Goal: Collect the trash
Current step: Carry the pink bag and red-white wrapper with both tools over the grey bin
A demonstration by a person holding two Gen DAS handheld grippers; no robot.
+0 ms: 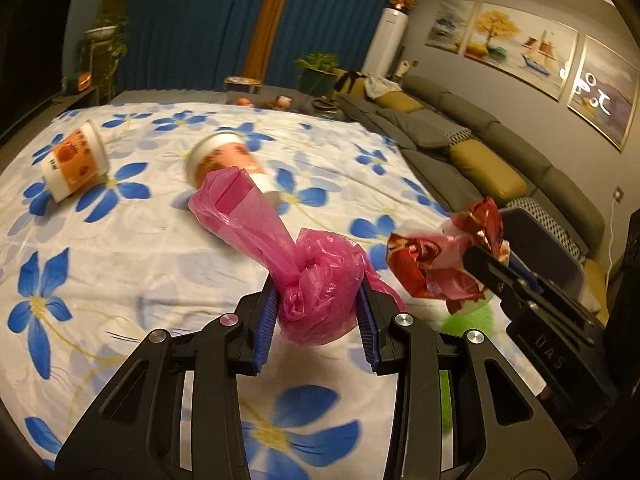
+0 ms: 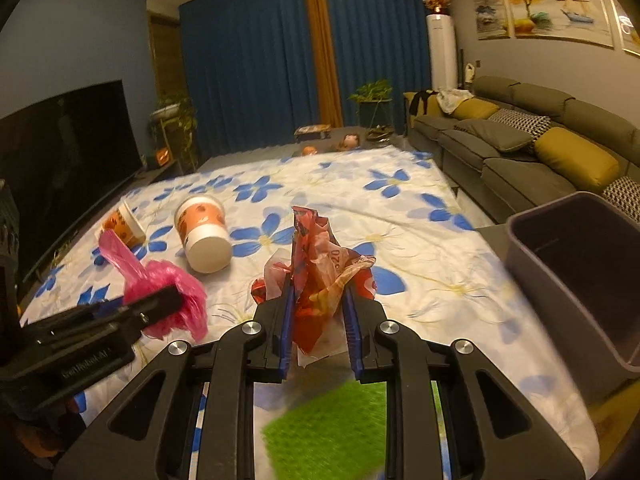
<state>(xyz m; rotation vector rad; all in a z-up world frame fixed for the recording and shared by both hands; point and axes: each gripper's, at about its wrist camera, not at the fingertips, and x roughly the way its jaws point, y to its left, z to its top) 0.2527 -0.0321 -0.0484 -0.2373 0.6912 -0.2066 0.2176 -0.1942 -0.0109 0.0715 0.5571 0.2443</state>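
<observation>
2 cups [image 2: 204, 236], 1 pink bag [image 1: 316, 292], 1 wrapper [image 2: 320, 280]

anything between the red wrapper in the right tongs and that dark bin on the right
Nothing visible. The right tongs hold the crumpled red wrapper above the flowered sheet; the stretch over to the dark bin is bare sheet, and the bin's top is open.

We read "DAS" in raised letters on the black body of the right gripper [image 1: 485, 261]. The left gripper [image 2: 176, 294] carries small white lettering, too blurred to spell out. On the crumpled red wrapper [image 2: 320, 276] we make out the digits "20". Cup print is unreadable.
</observation>
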